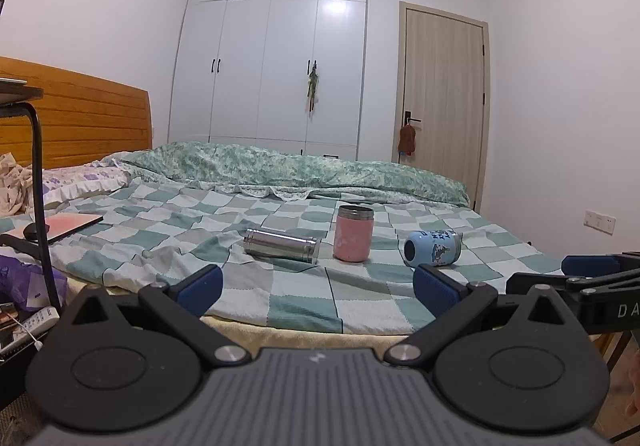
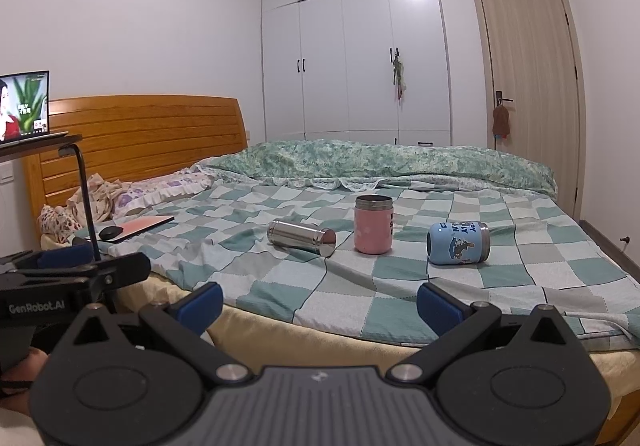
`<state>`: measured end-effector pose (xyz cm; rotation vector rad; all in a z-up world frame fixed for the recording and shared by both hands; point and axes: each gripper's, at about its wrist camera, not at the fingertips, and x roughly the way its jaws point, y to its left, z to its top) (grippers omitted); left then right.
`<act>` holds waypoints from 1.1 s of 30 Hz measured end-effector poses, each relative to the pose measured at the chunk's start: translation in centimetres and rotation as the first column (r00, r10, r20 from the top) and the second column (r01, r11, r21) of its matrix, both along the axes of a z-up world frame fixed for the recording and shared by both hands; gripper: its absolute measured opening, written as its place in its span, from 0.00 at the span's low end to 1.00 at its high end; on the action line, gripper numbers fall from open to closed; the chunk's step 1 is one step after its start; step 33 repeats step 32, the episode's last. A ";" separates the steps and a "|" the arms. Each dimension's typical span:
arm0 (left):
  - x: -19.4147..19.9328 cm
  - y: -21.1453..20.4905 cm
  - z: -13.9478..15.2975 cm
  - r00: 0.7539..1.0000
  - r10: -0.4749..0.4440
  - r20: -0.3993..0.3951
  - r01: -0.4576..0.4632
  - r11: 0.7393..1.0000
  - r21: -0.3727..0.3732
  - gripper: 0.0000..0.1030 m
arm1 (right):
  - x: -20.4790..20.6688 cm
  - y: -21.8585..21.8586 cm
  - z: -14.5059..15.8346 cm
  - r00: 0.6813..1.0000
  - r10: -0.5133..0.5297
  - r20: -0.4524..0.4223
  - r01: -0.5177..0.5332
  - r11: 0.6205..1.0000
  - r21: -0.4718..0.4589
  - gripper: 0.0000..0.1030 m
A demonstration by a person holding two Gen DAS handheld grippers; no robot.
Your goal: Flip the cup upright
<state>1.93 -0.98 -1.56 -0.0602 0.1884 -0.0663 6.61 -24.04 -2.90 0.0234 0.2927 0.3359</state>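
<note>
Three cups sit on the checked bedsheet point(image 1: 280, 294). A steel cup point(image 1: 281, 245) point(image 2: 301, 237) lies on its side at the left. A pink cup point(image 1: 354, 233) point(image 2: 373, 224) stands upright in the middle. A light blue printed cup point(image 1: 433, 248) point(image 2: 458, 244) lies on its side at the right. My left gripper point(image 1: 318, 282) is open and empty, at the bed's near edge, short of the cups. My right gripper point(image 2: 319, 306) is open and empty, also at the near edge. Each gripper shows at the side of the other's view.
A green floral quilt point(image 2: 380, 161) lies bunched behind the cups. A pink laptop with a mouse point(image 2: 136, 226) lies on the bed at the left. A side table with a black leg point(image 2: 86, 189) carries a lit screen point(image 2: 24, 105). A wardrobe point(image 2: 356, 45) and a door stand behind.
</note>
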 end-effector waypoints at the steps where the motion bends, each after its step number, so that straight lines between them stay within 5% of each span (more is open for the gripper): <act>1: 0.0 0.0 0.0 1.000 -0.001 0.000 0.001 1.000 0.000 1.00 | 0.0 0.0 0.0 1.000 0.000 -0.001 0.000 1.000 0.001 1.00; 33: 0.3 -0.1 -0.2 1.000 -0.005 -0.016 0.005 1.000 -0.009 1.00 | -0.2 0.4 -0.4 1.000 0.007 -0.011 -0.007 1.000 -0.007 1.00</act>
